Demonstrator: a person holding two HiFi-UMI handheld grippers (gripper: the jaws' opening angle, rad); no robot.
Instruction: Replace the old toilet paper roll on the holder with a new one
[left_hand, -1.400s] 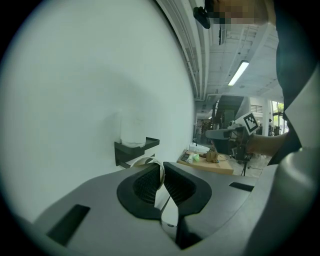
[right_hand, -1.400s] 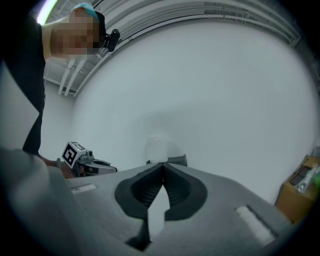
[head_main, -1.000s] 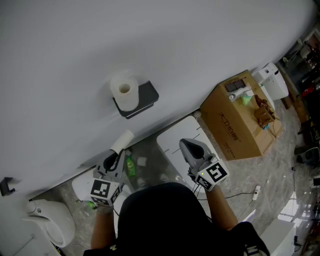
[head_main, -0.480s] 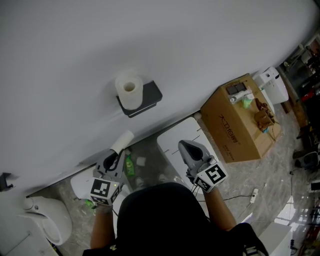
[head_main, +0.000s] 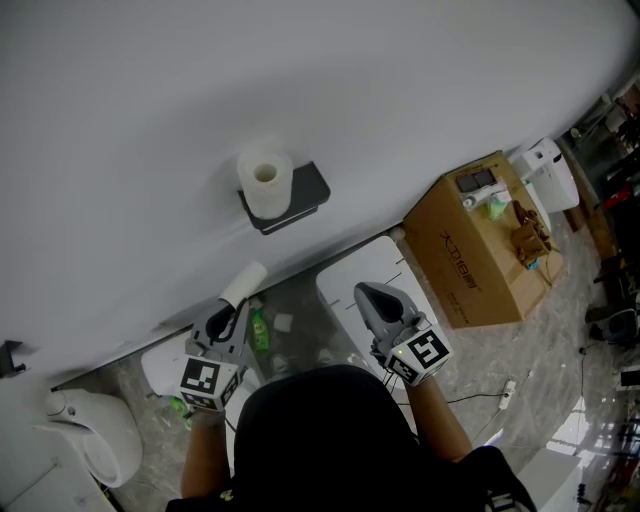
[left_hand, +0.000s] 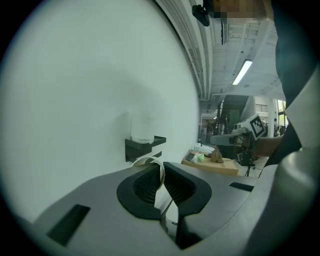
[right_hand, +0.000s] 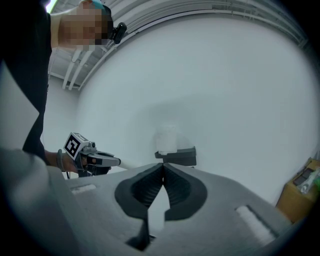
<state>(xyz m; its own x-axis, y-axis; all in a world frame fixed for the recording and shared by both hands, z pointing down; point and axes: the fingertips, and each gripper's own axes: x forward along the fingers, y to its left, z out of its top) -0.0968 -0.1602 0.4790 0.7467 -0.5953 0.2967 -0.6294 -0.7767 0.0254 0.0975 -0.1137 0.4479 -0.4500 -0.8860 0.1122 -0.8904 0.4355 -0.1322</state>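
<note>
A white toilet paper roll (head_main: 266, 185) stands upright on the dark wall holder (head_main: 308, 188). It shows faintly in the left gripper view as the roll (left_hand: 141, 127) above the holder (left_hand: 145, 148), and in the right gripper view as the roll (right_hand: 166, 137) over the holder (right_hand: 178, 156). My left gripper (head_main: 232, 310) is shut on the rim of a pale cardboard tube (head_main: 243, 283), whose thin edge (left_hand: 160, 173) sits pinched between the pads. My right gripper (head_main: 366, 293) is shut with nothing in it. Both hang below the holder, well short of the wall.
A brown cardboard box (head_main: 480, 240) with small items on top stands at the right by the wall. A white toilet (head_main: 95, 435) sits at the lower left. A green bottle (head_main: 260, 330) and scraps lie on the floor between the grippers. A white panel (head_main: 345, 285) lies beside the right gripper.
The head view has drifted a little, so the holder and roll sit slightly further right. Both grippers have stayed in place, and the left still pinches the tube.
</note>
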